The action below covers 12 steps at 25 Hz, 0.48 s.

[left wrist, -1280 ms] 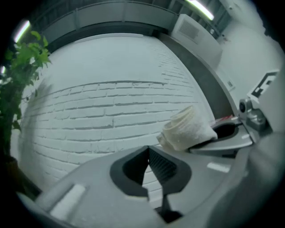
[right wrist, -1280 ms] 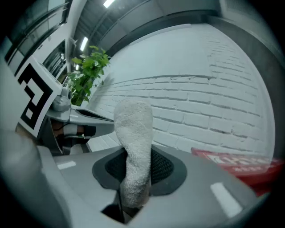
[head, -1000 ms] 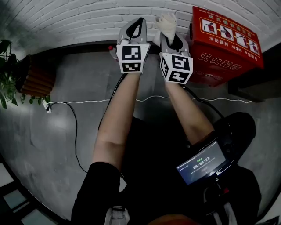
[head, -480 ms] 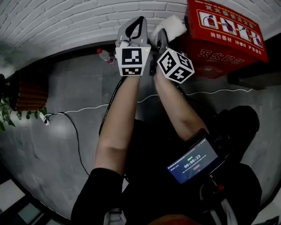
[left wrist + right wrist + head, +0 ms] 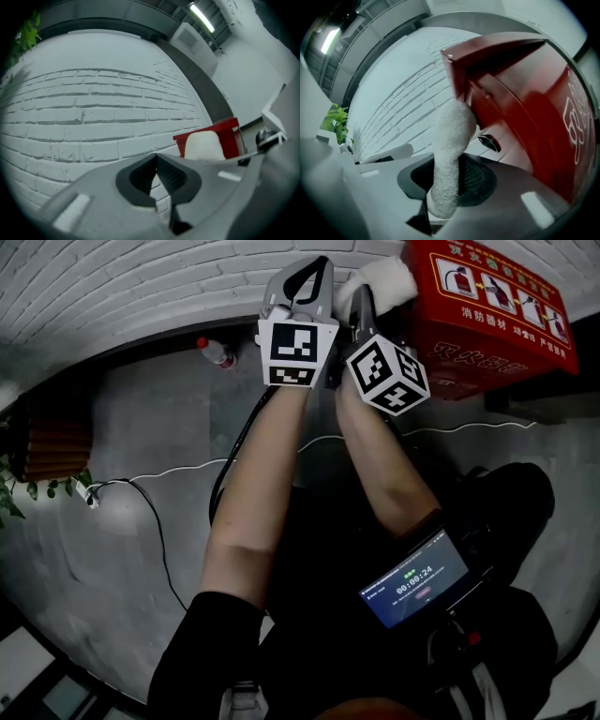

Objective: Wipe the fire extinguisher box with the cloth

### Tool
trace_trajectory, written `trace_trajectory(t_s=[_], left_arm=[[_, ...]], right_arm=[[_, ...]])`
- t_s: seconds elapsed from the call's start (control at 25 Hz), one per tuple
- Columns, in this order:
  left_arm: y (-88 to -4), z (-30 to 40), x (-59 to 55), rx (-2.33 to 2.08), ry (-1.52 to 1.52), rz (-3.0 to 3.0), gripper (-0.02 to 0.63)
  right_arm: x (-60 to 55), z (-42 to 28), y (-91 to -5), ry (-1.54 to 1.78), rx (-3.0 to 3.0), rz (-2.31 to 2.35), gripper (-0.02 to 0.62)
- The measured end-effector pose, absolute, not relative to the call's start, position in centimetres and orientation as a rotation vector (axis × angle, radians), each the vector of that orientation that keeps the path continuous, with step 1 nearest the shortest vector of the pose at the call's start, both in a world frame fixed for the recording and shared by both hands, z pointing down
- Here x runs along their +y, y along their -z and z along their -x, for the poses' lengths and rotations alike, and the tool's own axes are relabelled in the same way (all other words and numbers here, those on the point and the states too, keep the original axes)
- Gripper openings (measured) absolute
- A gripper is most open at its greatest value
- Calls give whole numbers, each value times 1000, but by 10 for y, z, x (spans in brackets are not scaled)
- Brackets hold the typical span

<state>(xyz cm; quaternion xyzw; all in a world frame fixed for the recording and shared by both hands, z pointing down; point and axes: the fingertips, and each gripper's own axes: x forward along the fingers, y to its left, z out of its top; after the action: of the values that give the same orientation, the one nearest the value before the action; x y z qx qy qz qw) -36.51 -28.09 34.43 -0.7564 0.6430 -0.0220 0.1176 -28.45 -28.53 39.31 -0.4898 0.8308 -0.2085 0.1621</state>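
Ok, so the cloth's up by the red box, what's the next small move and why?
Probably press the cloth against the fire extinguisher box and drag it down the side. The right hand-held gripper is clamped on the cloth, whose free end sits at the box's upper corner, so a wiping stroke looks ready.

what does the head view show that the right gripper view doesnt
Only the head view: a bottle and a white cable on the floor, and a lit screen near the person's lap.
Only the right gripper view: the right gripper with its jaws shut on the cloth, and a black fitting on the side of the red box.
Both: the cloth by the box's corner, and the brick wall.
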Motion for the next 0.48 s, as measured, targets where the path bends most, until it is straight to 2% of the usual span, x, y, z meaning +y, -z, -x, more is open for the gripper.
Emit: trace_trajectory(t_s=[0.48], left_arm=[[-344, 344, -283, 1746, 192, 2272, 3]], right_arm=[[-303, 252, -428, 1004, 1975, 1369, 95]])
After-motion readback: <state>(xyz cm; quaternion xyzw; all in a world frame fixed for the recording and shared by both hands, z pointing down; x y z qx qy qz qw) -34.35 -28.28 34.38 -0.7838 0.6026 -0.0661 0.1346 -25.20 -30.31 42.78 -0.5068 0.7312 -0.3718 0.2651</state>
